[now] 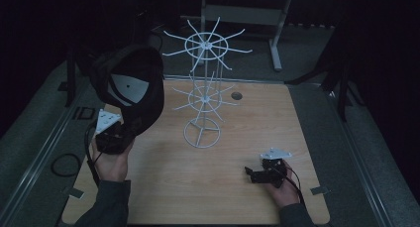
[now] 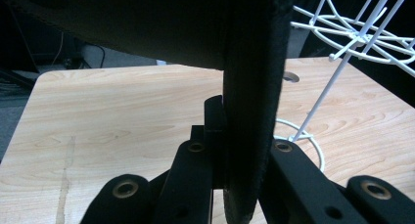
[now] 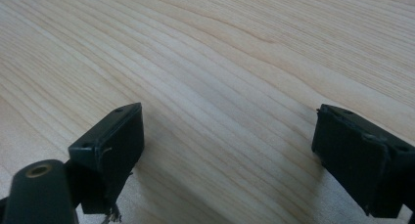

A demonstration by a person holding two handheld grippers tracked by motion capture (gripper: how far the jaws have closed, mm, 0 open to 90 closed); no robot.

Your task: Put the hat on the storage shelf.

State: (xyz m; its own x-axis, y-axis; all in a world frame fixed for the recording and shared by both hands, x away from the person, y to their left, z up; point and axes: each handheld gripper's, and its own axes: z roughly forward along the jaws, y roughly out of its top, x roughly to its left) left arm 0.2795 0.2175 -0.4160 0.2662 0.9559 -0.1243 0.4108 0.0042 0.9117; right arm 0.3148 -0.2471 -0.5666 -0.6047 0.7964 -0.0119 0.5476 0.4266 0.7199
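1. Clamped in left tool [image 2: 234, 160]: black cap [image 1: 130, 85], raised at upper left of high view.
2. Right tool [image 1: 253, 174] released, idle at lower right on counter [image 1: 237, 133].
3. Likely next: hooking cap onto white wire rack [image 1: 205, 90], needing careful alignment.

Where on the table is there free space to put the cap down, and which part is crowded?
Bare wood lies between the left gripper and the right gripper, in front of the wire rack base. More bare wood lies right of the rack, up to the table edge. The middle back is crowded by the rack's prongs. The cap hangs over the left back corner.
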